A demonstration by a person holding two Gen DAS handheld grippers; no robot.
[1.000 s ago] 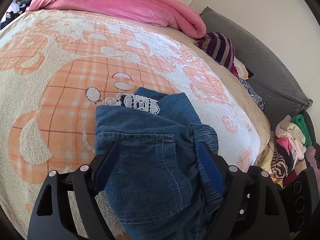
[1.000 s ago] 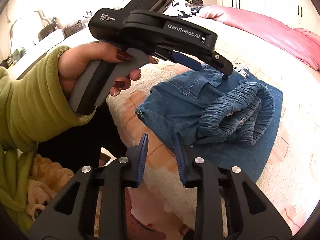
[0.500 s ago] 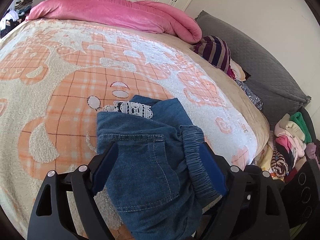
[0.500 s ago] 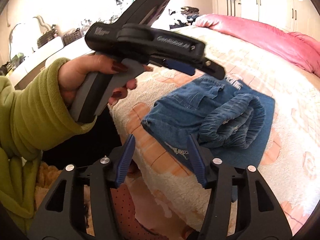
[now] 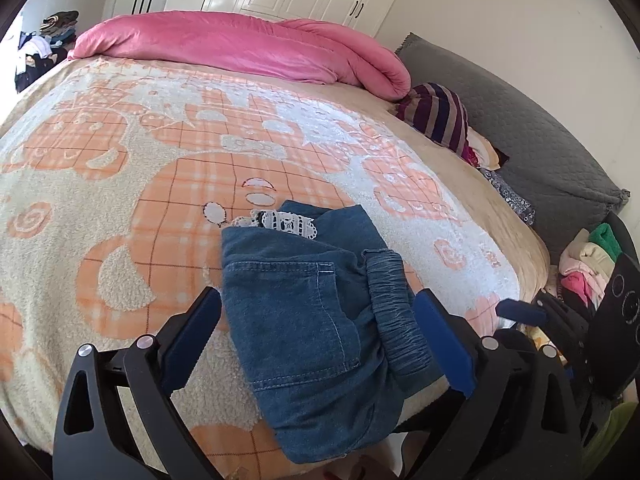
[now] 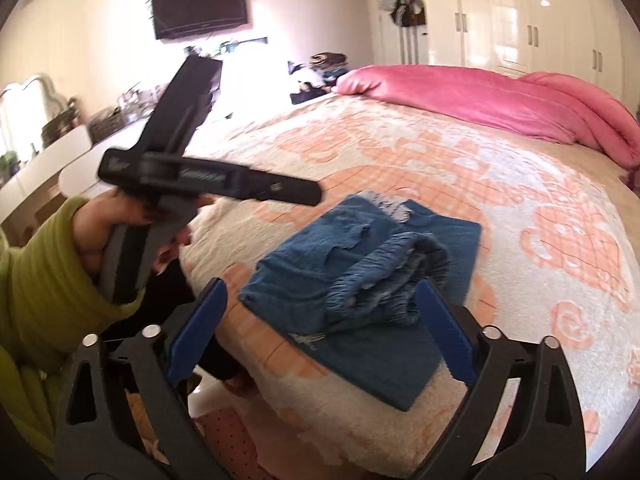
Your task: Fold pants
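Observation:
The blue denim pants (image 5: 316, 312) lie folded in a compact stack on the bed's near edge, elastic waistband on top, a white lace trim at the far side. They also show in the right wrist view (image 6: 360, 280). My left gripper (image 5: 320, 340) is open and empty, held above and just behind the stack, apart from it. It appears in the right wrist view (image 6: 316, 198), held in a hand with a green sleeve. My right gripper (image 6: 320, 328) is open and empty, raised off the bed in front of the pants; its tip shows in the left wrist view (image 5: 520, 312).
The bed is covered by an orange and cream blanket (image 5: 160, 168). A rolled pink duvet (image 5: 248, 48) lies along the far side. A striped garment (image 5: 440, 116) and grey pad (image 5: 540, 152) sit right. A clothes pile (image 5: 588, 264) lies on the floor.
Both grippers have drawn back and up from the pants. My right gripper has opened from nearly shut to wide. The folded pants stay in place.

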